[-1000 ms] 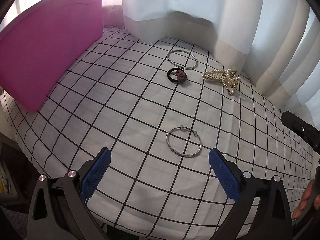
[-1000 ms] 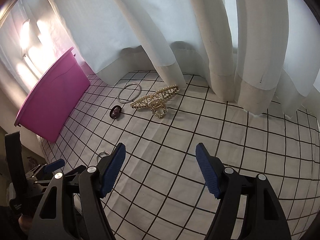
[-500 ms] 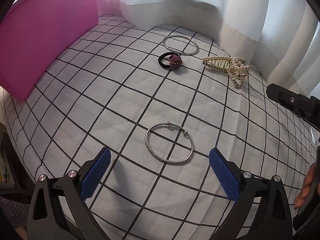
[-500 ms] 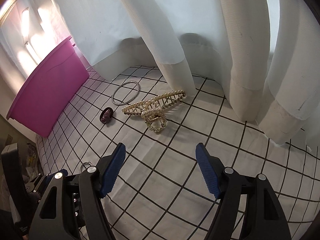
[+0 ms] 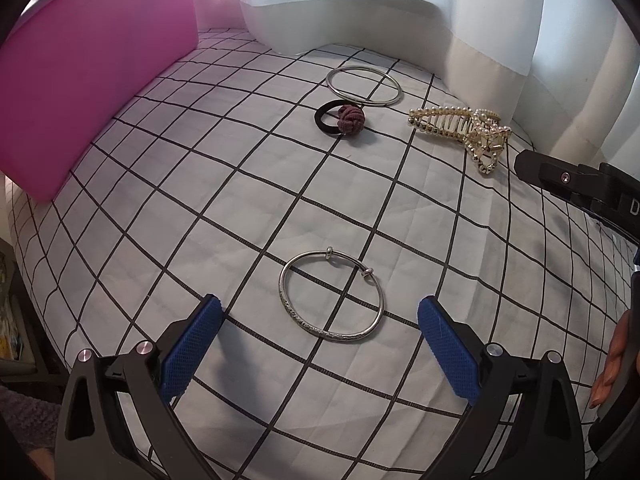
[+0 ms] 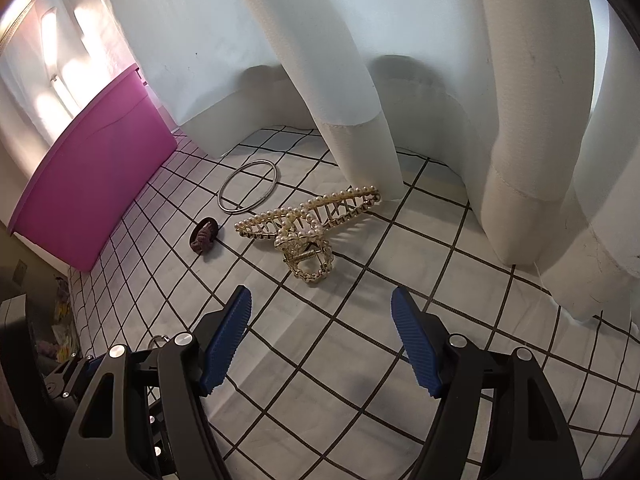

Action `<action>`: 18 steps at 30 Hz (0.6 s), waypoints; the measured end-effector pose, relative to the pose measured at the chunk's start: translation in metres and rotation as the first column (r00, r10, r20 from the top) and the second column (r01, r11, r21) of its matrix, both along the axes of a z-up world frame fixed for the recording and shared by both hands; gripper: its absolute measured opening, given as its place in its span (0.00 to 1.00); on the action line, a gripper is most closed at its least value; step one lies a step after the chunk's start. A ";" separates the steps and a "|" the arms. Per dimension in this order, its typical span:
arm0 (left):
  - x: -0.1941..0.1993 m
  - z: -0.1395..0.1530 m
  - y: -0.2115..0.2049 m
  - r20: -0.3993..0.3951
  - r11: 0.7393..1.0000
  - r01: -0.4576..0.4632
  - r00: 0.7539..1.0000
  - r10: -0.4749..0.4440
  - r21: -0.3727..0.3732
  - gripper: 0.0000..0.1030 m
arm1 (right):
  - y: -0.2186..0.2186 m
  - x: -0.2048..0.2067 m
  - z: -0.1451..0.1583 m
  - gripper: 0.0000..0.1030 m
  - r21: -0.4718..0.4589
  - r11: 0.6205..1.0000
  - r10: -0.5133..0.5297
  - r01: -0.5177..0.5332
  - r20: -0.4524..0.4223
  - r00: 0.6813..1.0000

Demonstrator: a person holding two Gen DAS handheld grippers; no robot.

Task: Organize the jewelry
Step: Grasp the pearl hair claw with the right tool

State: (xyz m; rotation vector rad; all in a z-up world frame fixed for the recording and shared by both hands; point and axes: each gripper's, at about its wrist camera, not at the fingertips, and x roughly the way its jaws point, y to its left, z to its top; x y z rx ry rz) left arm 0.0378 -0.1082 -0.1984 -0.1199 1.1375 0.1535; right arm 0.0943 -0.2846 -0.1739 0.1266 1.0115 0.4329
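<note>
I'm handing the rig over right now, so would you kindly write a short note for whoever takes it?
Left claw: open, empty, low over the beaded-end bangle.
Right claw: open, empty, aimed at the pearl hair claw clip.
On the checked cloth: plain ring bangle touching the hair tie with knot; pink bin to the left.
Done: nothing picked up yet.
Left: all four pieces, presumably into the bin.

Pink bin (image 5: 88, 80) cut off at frame edge, silver bracelet (image 6: 159, 339) mostly hidden behind jaws
</note>
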 end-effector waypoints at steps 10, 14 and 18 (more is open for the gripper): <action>-0.003 -0.002 -0.004 0.027 0.999 -0.012 1.000 0.011 0.040 0.97 | 0.020 0.017 -0.009 0.67 -0.030 0.999 0.034 -0.034 -0.012 0.999; -0.007 -0.002 -0.004 0.046 0.999 -0.007 0.999 0.005 0.046 0.97 | 0.031 0.026 -0.015 0.67 -0.067 0.996 0.051 -0.052 -0.023 0.998; -0.009 -0.002 -0.004 0.069 0.999 -0.014 0.998 0.010 0.052 0.97 | 0.042 0.032 -0.019 0.67 -0.096 0.993 0.068 -0.070 -0.017 0.998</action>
